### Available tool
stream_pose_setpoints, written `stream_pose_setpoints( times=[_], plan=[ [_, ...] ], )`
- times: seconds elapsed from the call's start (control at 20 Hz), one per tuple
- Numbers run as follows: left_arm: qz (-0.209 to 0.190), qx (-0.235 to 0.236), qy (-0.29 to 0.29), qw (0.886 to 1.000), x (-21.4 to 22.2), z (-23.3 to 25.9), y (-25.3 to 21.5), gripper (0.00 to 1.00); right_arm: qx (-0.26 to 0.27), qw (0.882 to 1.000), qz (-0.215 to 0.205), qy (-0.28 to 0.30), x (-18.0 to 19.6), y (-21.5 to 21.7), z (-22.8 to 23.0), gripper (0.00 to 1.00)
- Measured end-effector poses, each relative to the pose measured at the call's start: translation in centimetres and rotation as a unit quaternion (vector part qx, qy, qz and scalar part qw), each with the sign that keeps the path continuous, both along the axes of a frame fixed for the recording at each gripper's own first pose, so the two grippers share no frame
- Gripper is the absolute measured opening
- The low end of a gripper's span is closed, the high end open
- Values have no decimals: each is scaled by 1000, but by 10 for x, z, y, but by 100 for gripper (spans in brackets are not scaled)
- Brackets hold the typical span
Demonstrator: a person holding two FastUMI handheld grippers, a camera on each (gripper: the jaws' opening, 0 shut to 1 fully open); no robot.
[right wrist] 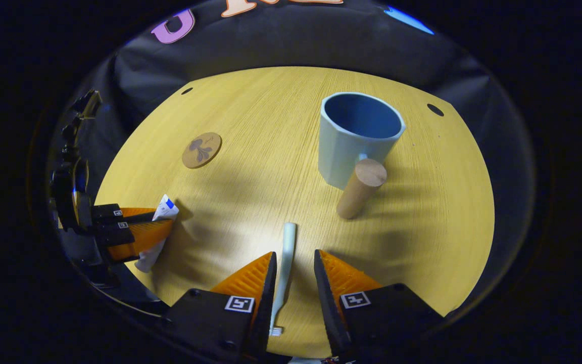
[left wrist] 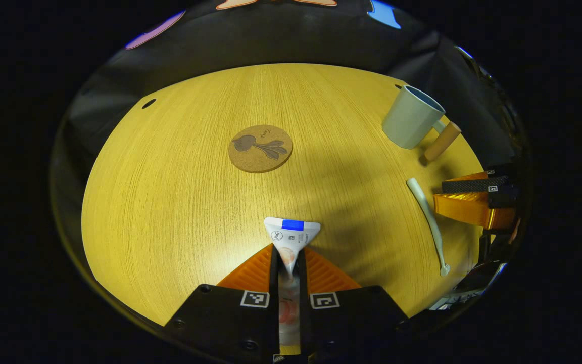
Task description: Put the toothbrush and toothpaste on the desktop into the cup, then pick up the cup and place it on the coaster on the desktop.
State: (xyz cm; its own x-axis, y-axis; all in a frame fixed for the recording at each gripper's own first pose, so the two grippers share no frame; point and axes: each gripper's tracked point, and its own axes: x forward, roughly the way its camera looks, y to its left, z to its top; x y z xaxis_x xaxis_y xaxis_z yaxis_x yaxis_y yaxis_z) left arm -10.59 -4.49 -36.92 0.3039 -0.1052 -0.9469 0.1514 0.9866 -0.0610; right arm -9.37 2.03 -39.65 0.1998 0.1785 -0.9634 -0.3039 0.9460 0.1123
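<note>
Broadly, the wooden tabletop (right wrist: 250, 151) carries the cup (right wrist: 356, 136), upright toward its far right corner, its wooden handle (right wrist: 360, 188) pointing nearward. The coaster (left wrist: 260, 148) lies bare mid-table. The left gripper (left wrist: 289, 258) is clenched on the toothpaste (left wrist: 291, 237). The right gripper (right wrist: 293, 265) stands released, fingers straddling the toothbrush (right wrist: 285, 268) lying flat near the tabletop's right edge.

No words can be read. The toothpaste (left wrist: 291, 237) carries small print and a round logo, too small to make out. The coaster (left wrist: 260, 148) bears a drawn plant with a faint scrawl above it. Each tool's fingers wear square coded markers (left wrist: 254, 299).
</note>
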Motion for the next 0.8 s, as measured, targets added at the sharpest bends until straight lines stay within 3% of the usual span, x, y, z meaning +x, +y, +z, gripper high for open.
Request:
stream_pose_setpoints(
  times=[0.4,0.5,0.55,0.7,0.75,0.8],
  plan=[
    [0,-2,3,1000,1,2,0,15,-21,999,17,21,-7,6,-17,48],
    [-1,-2,4,1000,1,2,0,15,-28,999,23,25,-9,6,-19,42],
    [-1,-2,4,1000,2,2,0,15,-26,999,23,21,-7,8,-21,48],
    [-2,-1,5,1000,2,3,0,15,-30,999,24,27,-9,7,-20,48],
    [-2,-1,5,1000,2,3,0,14,-40,999,27,24,-6,3,-16,39],
    [-3,-1,6,1000,2,3,0,15,-43,998,25,25,-5,2,-22,40]
  ],
)
